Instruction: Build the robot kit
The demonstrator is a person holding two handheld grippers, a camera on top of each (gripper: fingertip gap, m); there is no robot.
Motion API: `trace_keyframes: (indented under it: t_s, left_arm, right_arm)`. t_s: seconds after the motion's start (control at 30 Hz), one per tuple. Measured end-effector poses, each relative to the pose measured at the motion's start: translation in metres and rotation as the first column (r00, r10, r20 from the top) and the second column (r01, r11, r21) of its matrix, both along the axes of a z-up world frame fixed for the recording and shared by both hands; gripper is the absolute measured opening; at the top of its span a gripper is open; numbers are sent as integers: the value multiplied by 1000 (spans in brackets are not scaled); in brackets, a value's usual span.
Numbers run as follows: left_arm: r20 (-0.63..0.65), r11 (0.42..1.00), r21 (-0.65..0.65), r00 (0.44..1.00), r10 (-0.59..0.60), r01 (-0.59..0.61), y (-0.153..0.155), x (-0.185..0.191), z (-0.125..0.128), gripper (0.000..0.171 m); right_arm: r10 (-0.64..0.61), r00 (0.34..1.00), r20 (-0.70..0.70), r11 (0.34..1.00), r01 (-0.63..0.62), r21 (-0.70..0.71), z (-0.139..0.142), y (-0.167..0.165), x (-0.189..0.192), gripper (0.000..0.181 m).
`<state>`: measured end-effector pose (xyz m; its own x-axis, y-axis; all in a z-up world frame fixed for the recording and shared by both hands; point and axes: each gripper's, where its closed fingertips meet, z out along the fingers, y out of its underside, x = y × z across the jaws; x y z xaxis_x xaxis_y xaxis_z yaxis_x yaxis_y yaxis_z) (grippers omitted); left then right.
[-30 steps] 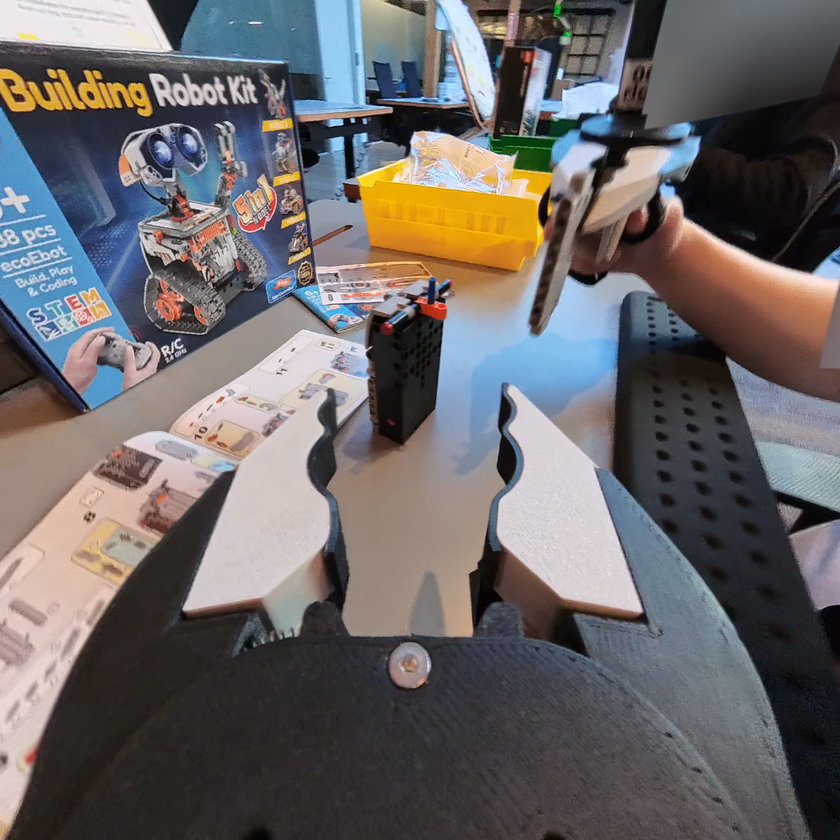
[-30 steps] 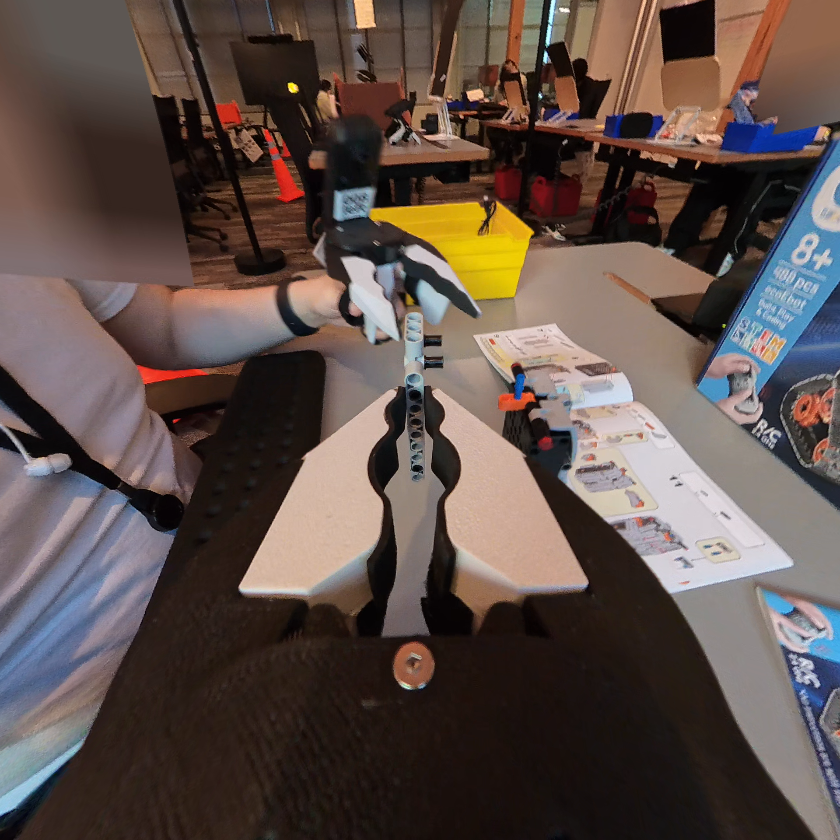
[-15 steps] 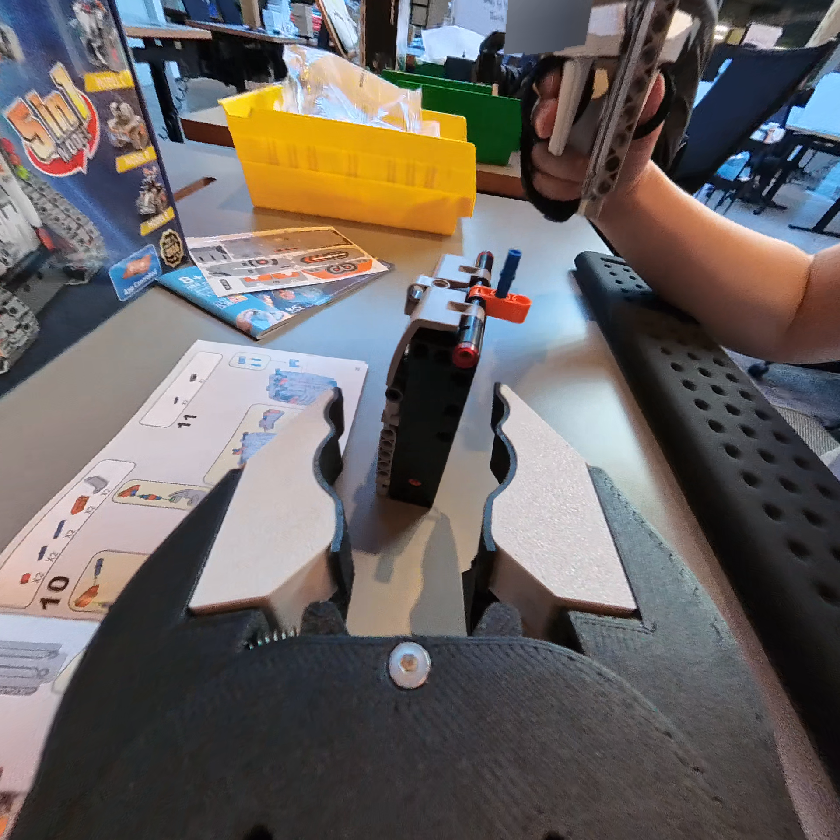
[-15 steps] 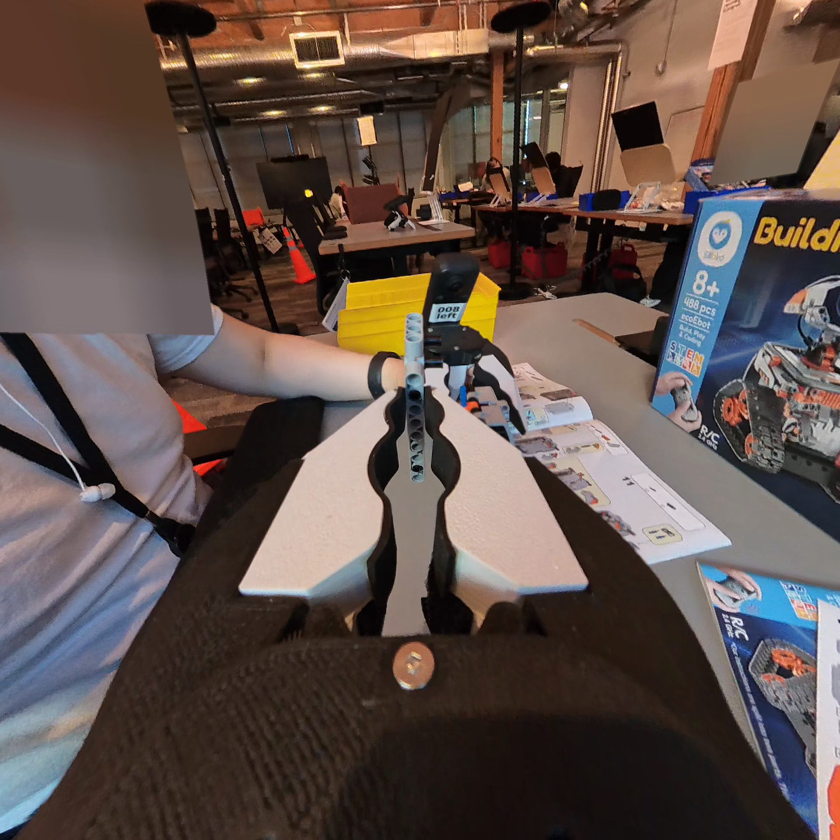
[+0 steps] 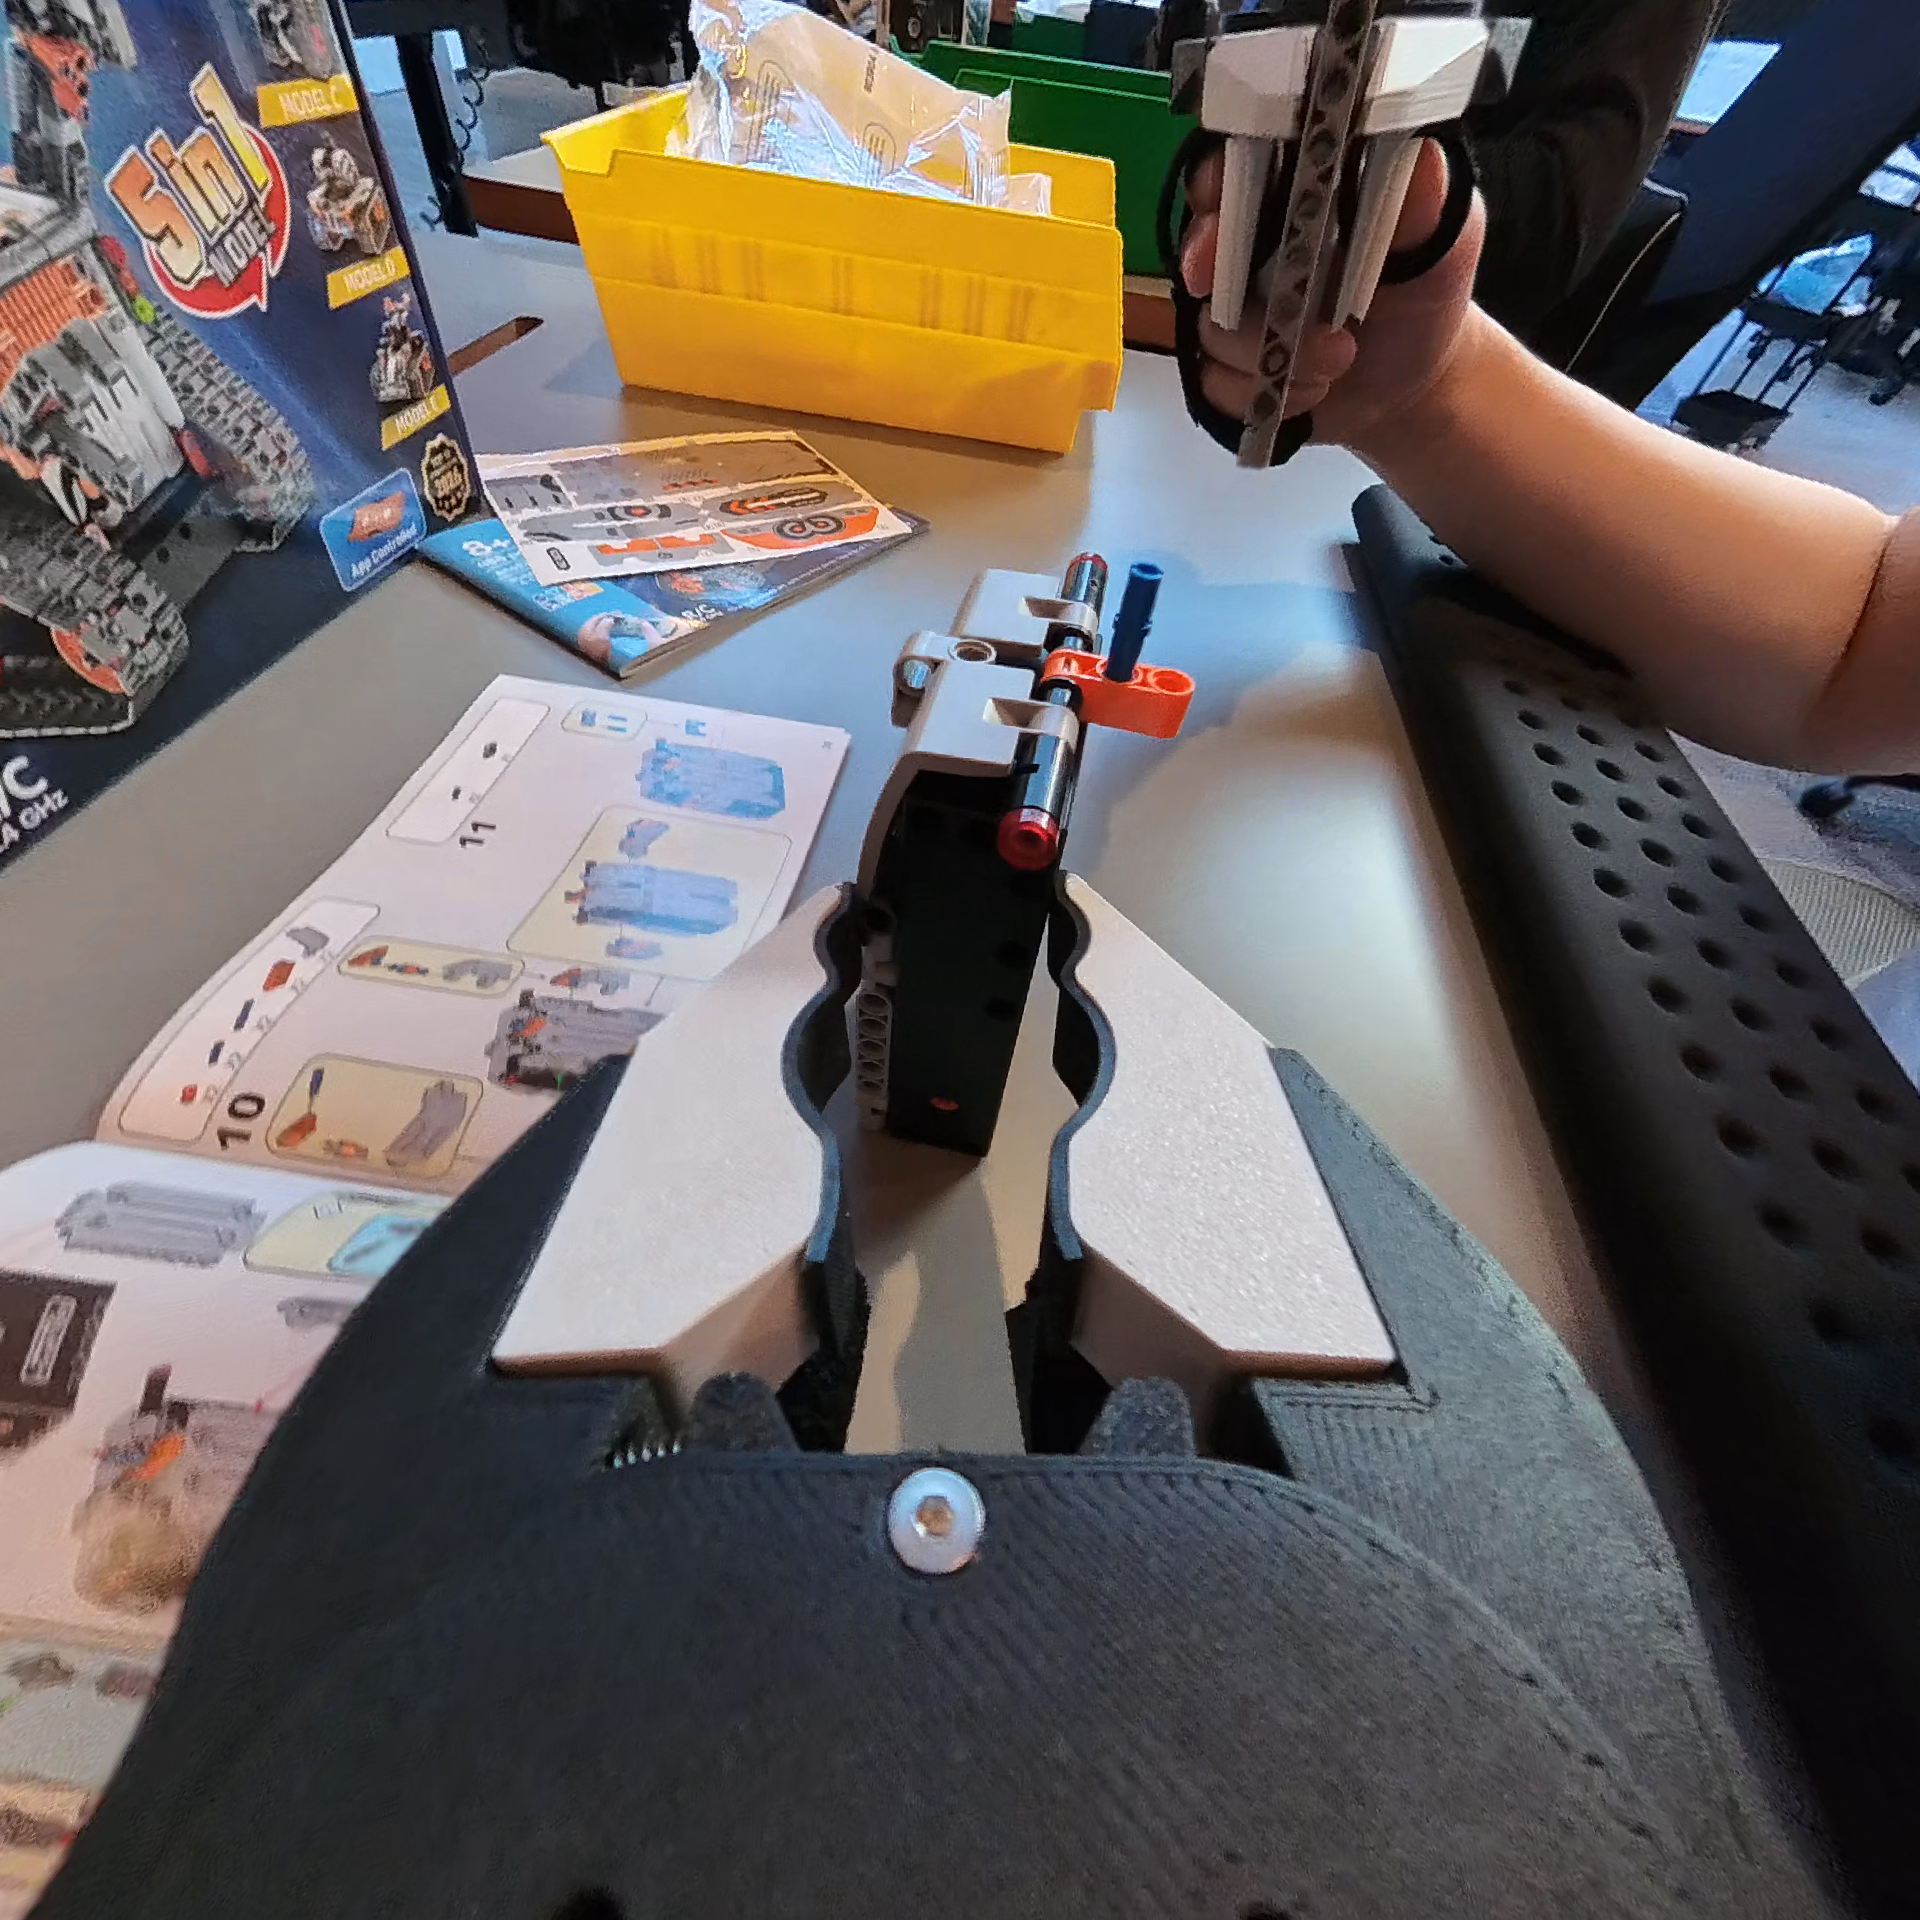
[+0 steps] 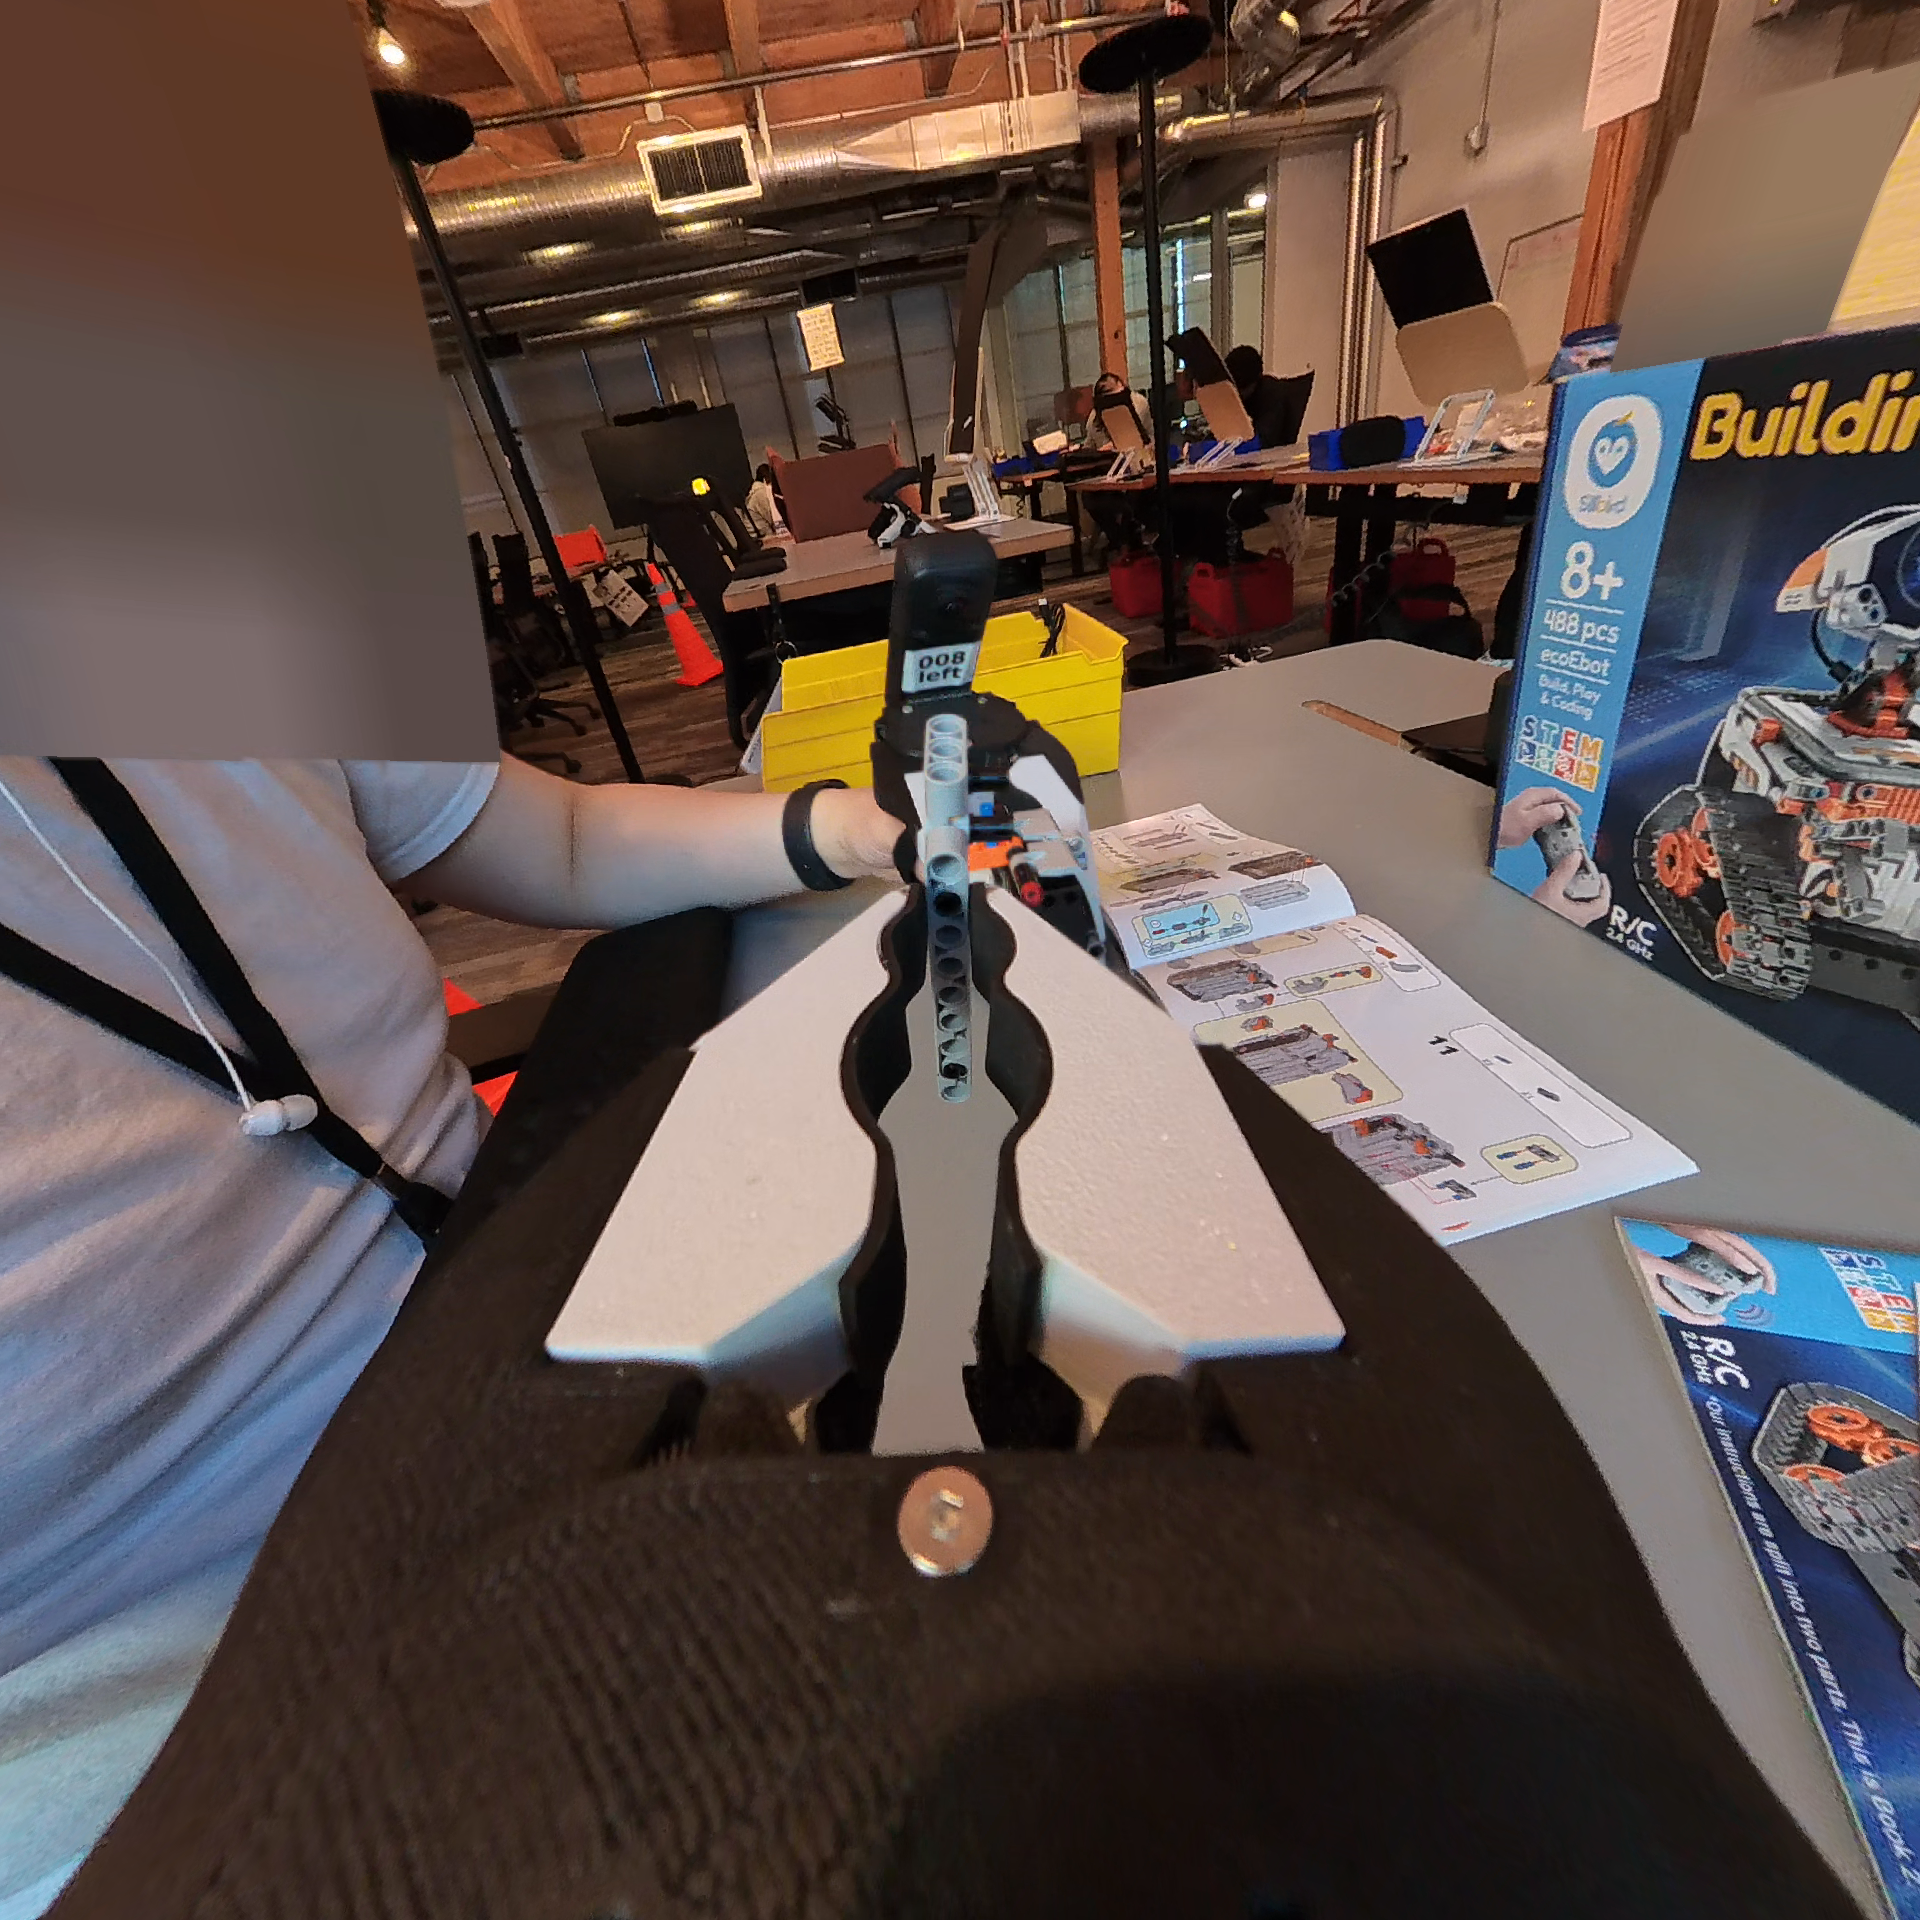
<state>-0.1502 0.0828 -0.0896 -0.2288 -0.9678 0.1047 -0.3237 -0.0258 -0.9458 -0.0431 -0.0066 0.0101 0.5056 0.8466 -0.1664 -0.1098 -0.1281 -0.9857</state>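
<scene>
An open workshop hall lies behind the grey counter (image 6: 1299,717). Overhead, at 12 o'clock, timber joists (image 6: 644,62) carry silver ducts (image 6: 935,135) and a white vent grille (image 6: 698,166). Glazed partitions (image 6: 883,384) line the far wall. Long wooden tables (image 6: 1299,478) stand at 1 o'clock, a dark screen (image 6: 665,457) at 11 o'clock, with an orange cone (image 6: 691,644) on the dark floor (image 6: 623,675). Two black pole stands (image 6: 1153,343) rise toward the ceiling.

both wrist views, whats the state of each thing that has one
left gripper: shut on the black block assembly, which stands upright on the table
right gripper: shut on the grey beam, held in the air
instruction booklet: lying open
yellow bin: holding clear bags
</scene>
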Motion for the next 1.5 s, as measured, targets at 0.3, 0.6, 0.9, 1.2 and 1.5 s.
trace_keyframes:
  t_s: [0.3, 0.6, 0.9, 1.2, 1.5]
  left_arm:
    - [27, 1000, -14, 999, 23, -23, -1, -6, 1, 36]
    - [13, 998, -16, 998, 56, -56, 4, -13, 3, 56]
    - [128, 888, 203, 910, 394, -413, 66, -85, 62, 79]
    - [343, 763, 114, 746, 571, -636, 120, -118, 117, 98]
    - [296, 769, 52, 746, 597, -637, 124, -111, 69, 101]
  right_arm:
    - [32, 998, 58, 998, -29, -47, -17, 2, -14, 6]
    - [29, 999, 46, 998, -26, -57, -19, 3, -13, 6]
    - [-43, 975, 219, 998, 49, -24, -20, 28, -14, 6]
    - [-273, 955, 116, 960, 262, 99, 3, 80, 10, 6]
    - [-246, 956, 159, 969, 235, 82, -30, 75, 21, 6]
